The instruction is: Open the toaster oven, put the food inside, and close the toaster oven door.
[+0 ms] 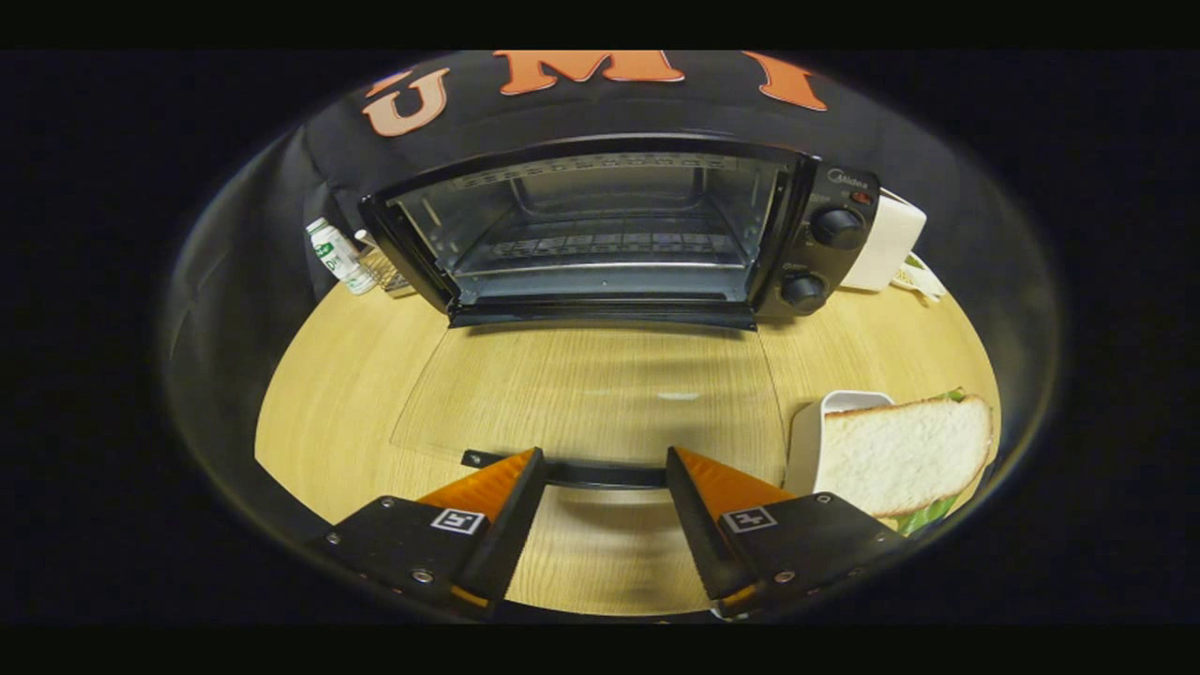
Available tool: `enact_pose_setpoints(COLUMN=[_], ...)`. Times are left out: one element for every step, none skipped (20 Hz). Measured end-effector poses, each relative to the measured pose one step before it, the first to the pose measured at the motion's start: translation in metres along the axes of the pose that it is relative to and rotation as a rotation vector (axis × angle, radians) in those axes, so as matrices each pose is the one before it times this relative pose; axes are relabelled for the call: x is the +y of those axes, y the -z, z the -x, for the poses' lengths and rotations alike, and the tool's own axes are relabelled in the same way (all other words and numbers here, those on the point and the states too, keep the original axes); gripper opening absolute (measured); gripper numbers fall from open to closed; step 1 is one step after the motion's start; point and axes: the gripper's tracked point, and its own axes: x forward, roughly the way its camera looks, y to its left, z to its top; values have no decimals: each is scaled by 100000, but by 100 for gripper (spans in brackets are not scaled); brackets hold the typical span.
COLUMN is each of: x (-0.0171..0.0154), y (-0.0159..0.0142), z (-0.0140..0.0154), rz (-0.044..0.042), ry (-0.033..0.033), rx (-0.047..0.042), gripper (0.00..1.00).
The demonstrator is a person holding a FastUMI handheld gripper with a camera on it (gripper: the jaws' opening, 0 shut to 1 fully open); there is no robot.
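Sandwich (905,455), one, soft and easily crushed, lies on one white dish (808,441) just right of the gripper (606,469), best taken lightly across its crusted edges. One toaster oven (619,230) stands open beyond, its glass door (591,394) flat on the table (319,412); the fingers are spread, holding nothing, over the door's handle (605,473)

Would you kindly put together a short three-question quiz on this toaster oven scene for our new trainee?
1. True or false: the toaster oven door is folded down open.
2. Where is the sandwich? A) on the oven rack B) in a white dish on the table, right of the door C) between the fingers
3. Fill in: the hand-held gripper is open, its fingers on either side of the door's ____.

Key: 1 true; 2 B; 3 handle.
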Motion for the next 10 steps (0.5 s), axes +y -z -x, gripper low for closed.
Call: enact_pose_setpoints(x=[70, 45, -50, 6, 325, 264, 110, -113, -691, -1017], y=[56, -140, 25, 182, 71, -126, -569, -757, -750, -916], z=[234, 86, -139, 746, 879, 883, 1101, 1249, 1248, 1278], rz=[1499, 1192, 812, -84, -1974, -2845, -2686, -1924, -1133, -638], ry=[-160, -362, -813, -1429, -3008, -3314, -2904, -1937, -126, 1357], rx=[-689, -795, -1221, 276, -292, -1288, -2184, -2725, -2495, -1931], gripper=[77, 77, 77, 77, 77, 78, 79, 79, 80, 82])
